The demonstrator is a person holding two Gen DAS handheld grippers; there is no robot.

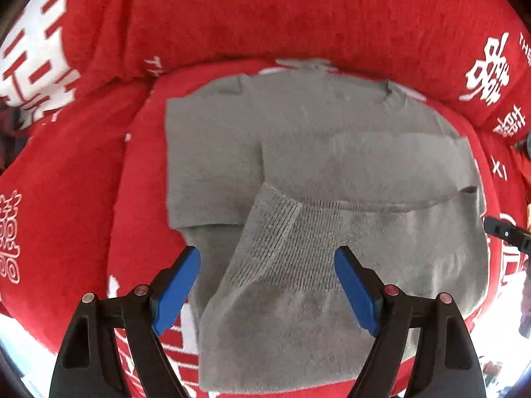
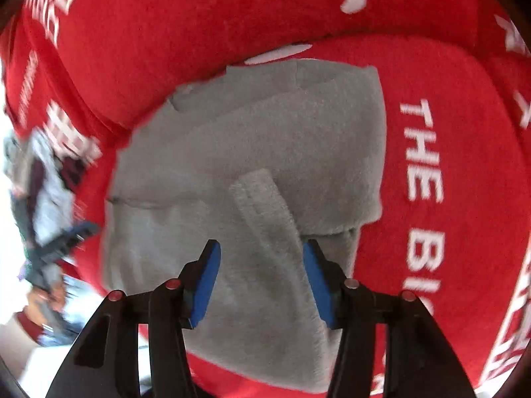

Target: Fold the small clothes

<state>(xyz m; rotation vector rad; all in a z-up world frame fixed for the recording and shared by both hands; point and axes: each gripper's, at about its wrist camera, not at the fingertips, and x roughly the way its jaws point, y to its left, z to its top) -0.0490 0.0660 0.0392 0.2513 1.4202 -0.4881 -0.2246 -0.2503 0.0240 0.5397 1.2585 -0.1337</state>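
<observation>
Shirt [image 1: 332, 152], grey knit, lies part-folded mid red cushion [image 1: 298, 16]: light, floppy, drapes. Pinch the ribbed cuff [image 1: 275, 232] or a hem corner. Left gripper [image 1: 267, 285] and right gripper [image 2: 262, 282] both gape, empty.

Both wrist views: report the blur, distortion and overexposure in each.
Left wrist view: fairly sharp, the ribbed cuff of the grey garment shows its knit; fisheye bends the red cushion; the lower corners blow out white. Right wrist view: softer overall, strong motion smear at the left edge over the other gripper, white glare behind it.
</observation>
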